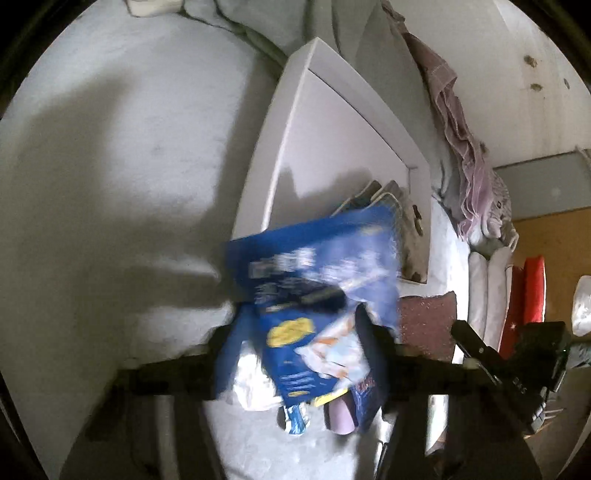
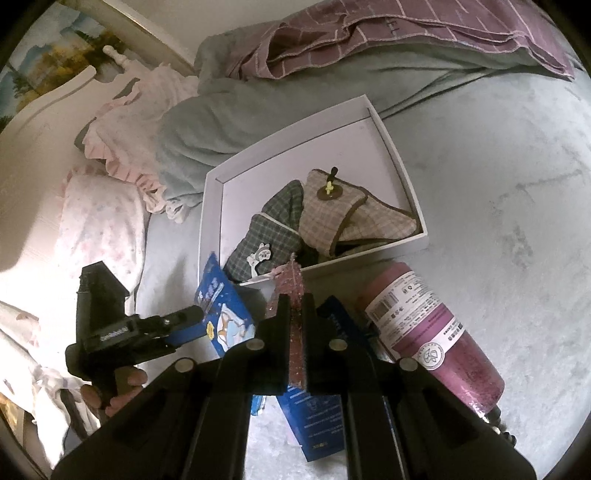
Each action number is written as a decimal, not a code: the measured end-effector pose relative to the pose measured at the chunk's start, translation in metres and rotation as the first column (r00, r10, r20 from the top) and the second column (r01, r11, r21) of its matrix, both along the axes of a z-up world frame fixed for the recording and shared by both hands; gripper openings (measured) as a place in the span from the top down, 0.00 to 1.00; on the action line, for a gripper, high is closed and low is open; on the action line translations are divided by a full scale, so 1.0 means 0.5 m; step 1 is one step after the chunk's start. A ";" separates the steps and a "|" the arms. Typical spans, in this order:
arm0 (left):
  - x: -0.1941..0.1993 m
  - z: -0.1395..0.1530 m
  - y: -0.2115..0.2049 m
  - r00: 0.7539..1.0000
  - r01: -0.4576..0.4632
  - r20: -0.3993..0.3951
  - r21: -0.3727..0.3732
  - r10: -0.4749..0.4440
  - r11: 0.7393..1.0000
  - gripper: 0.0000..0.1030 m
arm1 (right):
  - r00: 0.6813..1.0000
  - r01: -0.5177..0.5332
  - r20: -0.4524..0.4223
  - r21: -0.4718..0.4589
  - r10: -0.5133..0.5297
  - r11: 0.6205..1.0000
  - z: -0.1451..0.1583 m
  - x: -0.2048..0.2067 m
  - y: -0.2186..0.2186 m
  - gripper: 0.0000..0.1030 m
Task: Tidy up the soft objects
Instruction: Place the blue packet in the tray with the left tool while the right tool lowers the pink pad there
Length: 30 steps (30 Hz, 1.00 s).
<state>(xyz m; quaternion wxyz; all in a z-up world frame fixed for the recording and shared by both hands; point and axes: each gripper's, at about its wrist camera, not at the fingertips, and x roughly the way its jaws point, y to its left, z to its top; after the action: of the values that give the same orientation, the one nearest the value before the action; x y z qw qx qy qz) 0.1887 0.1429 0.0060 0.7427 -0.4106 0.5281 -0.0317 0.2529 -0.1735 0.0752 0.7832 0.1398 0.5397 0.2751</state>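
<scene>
A blue printed packet (image 1: 314, 258) stands upright between the fingers of my left gripper (image 1: 306, 350), which is shut on it; the picture is blurred. From the right wrist view the same packet (image 2: 225, 314) is up off the bed at the left gripper (image 2: 192, 315). My right gripper (image 2: 295, 306) is shut on a thin, glittery pink pouch (image 2: 293, 284). Just beyond lies a white shallow box (image 2: 210, 206) with a beige plaid soft item (image 2: 332, 214) and a green plaid one (image 2: 266, 236) inside. The box's (image 1: 417, 155) far part is bare.
A pink glittery cylinder with a white label (image 2: 432, 332) lies right of my right gripper. A second blue packet (image 2: 314, 417) is under it. A grey blanket (image 2: 229, 122), a purple checked cloth (image 2: 406, 29) and frilly pink pillows (image 2: 103, 229) surround the box on the pale bed.
</scene>
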 end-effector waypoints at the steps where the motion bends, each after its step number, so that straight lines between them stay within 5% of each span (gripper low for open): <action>1: 0.003 -0.003 -0.004 1.000 0.009 -0.005 0.000 -0.009 1.000 0.82 | 1.000 -0.002 -0.002 0.007 0.002 1.000 0.000 0.000 -0.001 0.93; 4: 0.010 0.002 -0.019 1.000 0.024 0.020 0.002 -0.024 1.000 0.94 | 1.000 0.010 0.011 -0.002 -0.010 1.000 0.005 -0.003 -0.002 0.93; 12: 0.002 0.059 -0.025 0.985 0.006 0.171 0.021 -0.009 1.000 0.99 | 0.999 0.036 0.015 0.019 -0.036 0.999 0.019 -0.003 -0.017 0.97; 17: -0.012 0.102 -0.017 0.951 -0.016 0.308 -0.014 0.020 1.000 0.99 | 0.995 0.024 0.097 0.050 -0.028 0.998 0.085 -0.023 -0.003 0.98; 24: -0.029 0.117 0.028 0.910 -0.175 0.375 -0.037 0.176 0.984 0.99 | 0.991 -0.016 0.137 0.075 0.006 0.997 0.115 0.002 0.065 0.98; 30: -0.020 0.140 0.014 0.902 -0.237 0.388 0.081 0.189 0.968 0.99 | 0.992 0.007 0.125 0.195 -0.032 0.981 0.083 0.045 0.057 0.98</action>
<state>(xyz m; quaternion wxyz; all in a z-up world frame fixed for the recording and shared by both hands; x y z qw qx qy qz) 0.1789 0.1498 0.0758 0.8536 -0.4044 0.3283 0.0048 0.2754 -0.1448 0.1166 0.8015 0.2028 0.4577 0.3270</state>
